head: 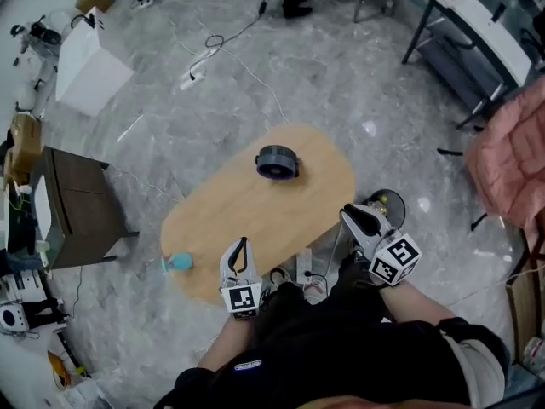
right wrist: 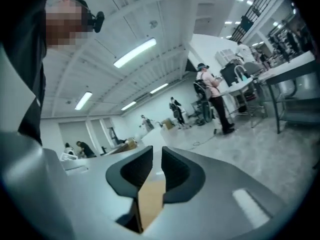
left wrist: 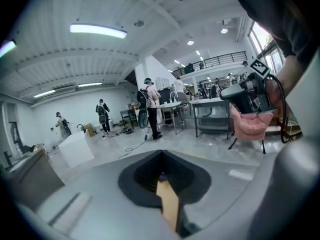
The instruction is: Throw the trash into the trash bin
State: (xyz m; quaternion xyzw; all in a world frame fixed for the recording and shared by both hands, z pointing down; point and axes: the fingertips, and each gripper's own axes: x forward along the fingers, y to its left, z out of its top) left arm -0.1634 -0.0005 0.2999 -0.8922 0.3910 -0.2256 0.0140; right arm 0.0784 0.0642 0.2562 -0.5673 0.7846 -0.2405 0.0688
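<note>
Standing at the near edge of an oval light-wood table (head: 230, 211), the person holds a gripper in each hand above its rim. Furthest left, a small teal object (head: 179, 262) lies on the grey stone floor just beside the table's left end, near the left gripper but apart from it.

The left gripper (head: 243, 244) points across the tabletop. Its dark jaws are pressed together at the tips with nothing caught between them. Through the gap behind those tips (left wrist: 161, 156) only a strip of the wooden top shows.

Further out on the table, well ahead of both grippers, sits a dark grey round tub with a purplish inside (head: 277, 162), untouched.

The right gripper (head: 351, 214) hangs over the table's right edge. Its jaws are drawn all but together, with a thin slit left between the pads (right wrist: 156, 151) and nothing in it.

Just beyond that gripper, on the floor against the table's right side, stands a round black bin (head: 393, 203), half covered by the gripper. Something pale yellow (head: 381, 201) shows inside it; I cannot tell what. That piece lies below and past the right jaws, clear of them, and well apart from the left pair.

A pink padded armchair (head: 511, 164) stands far right.
</note>
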